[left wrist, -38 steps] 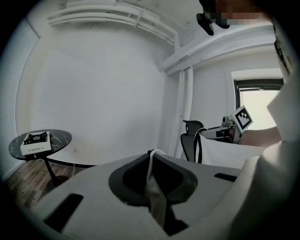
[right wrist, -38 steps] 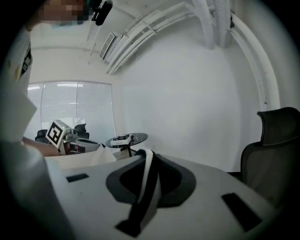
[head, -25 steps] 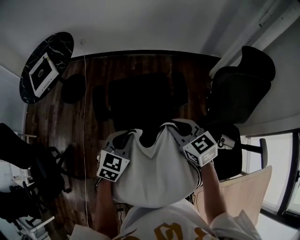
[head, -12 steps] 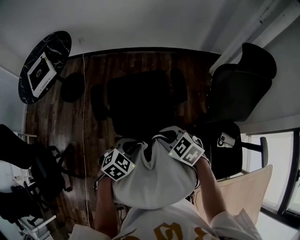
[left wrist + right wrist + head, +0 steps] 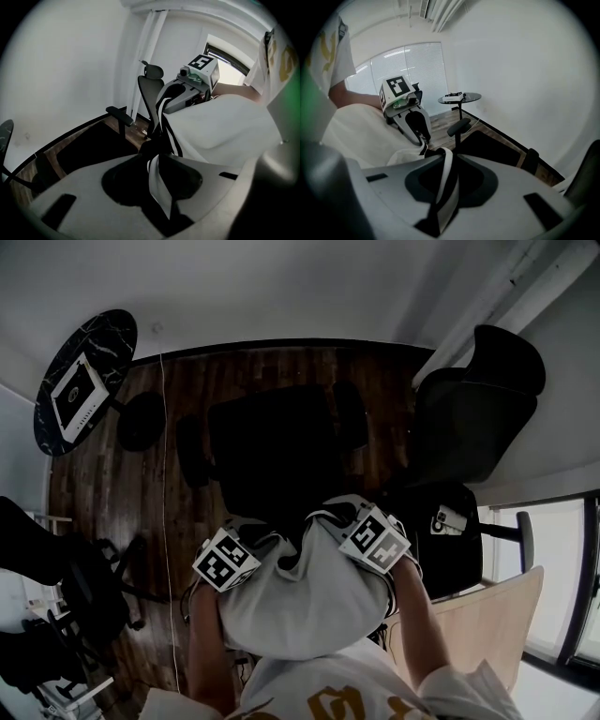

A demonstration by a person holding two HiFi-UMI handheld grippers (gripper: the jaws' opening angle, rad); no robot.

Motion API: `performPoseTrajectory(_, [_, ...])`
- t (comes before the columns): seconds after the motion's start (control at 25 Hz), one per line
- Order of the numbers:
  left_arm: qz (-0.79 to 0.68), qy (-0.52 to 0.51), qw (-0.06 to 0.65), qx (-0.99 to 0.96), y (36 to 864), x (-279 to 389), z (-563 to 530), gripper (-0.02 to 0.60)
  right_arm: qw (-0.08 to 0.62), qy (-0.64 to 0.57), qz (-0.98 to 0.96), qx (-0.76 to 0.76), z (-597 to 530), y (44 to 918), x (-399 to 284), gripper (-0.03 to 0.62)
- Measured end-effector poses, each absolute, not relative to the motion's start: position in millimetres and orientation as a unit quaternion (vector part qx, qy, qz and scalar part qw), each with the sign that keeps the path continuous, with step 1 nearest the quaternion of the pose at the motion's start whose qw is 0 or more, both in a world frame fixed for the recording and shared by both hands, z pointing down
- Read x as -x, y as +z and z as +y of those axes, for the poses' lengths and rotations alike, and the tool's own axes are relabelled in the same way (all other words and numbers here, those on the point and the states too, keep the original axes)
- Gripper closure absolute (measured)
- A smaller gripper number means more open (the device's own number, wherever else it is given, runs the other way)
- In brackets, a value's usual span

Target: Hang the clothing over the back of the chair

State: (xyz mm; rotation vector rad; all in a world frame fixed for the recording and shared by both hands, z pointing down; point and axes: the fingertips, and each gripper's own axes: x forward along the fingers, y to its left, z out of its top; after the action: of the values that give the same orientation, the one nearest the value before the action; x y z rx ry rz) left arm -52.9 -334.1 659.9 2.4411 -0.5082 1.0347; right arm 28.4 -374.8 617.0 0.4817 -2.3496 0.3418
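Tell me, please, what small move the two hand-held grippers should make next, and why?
Probably open both wider and draw them back. The garment seems draped over the back of the chair, and the left hand-held gripper and right hand-held gripper have just been opening their jaws, yet a fold of cloth stands between each pair.

Shirt [image 5: 300,610] hangs right in front of the person [image 5: 328,695], its far edge at the back of the chair [image 5: 272,442] just ahead. Round table [image 5: 56,418] stands far off to the left, a flat board [image 5: 79,390] on it. Second chair [image 5: 478,413] over on the right, beside the first.
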Motion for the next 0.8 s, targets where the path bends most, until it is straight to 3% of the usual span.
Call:
performPoseTrajectory(0.36, [-0.157,0.387,0.243,-0.875,653.7,71.3,-329.5,0.396,0.377,0.138,-0.902,-0.162,-371.2,619.4,-37.8,0.454])
performPoseTrajectory(0.52, [-0.146,0.388,0.27,-0.869,645.4,79.0,-324.0,0.391,0.401,0.125,-0.894,-0.155,-368.9,608.8,-43.7,0.453])
performPoseTrajectory(0.8, [-0.208,0.34,0.251,-0.882,611.4,83.8,-341.7,0.414,0.367,0.109,-0.904,-0.192,-374.8,575.8,-46.7,0.465])
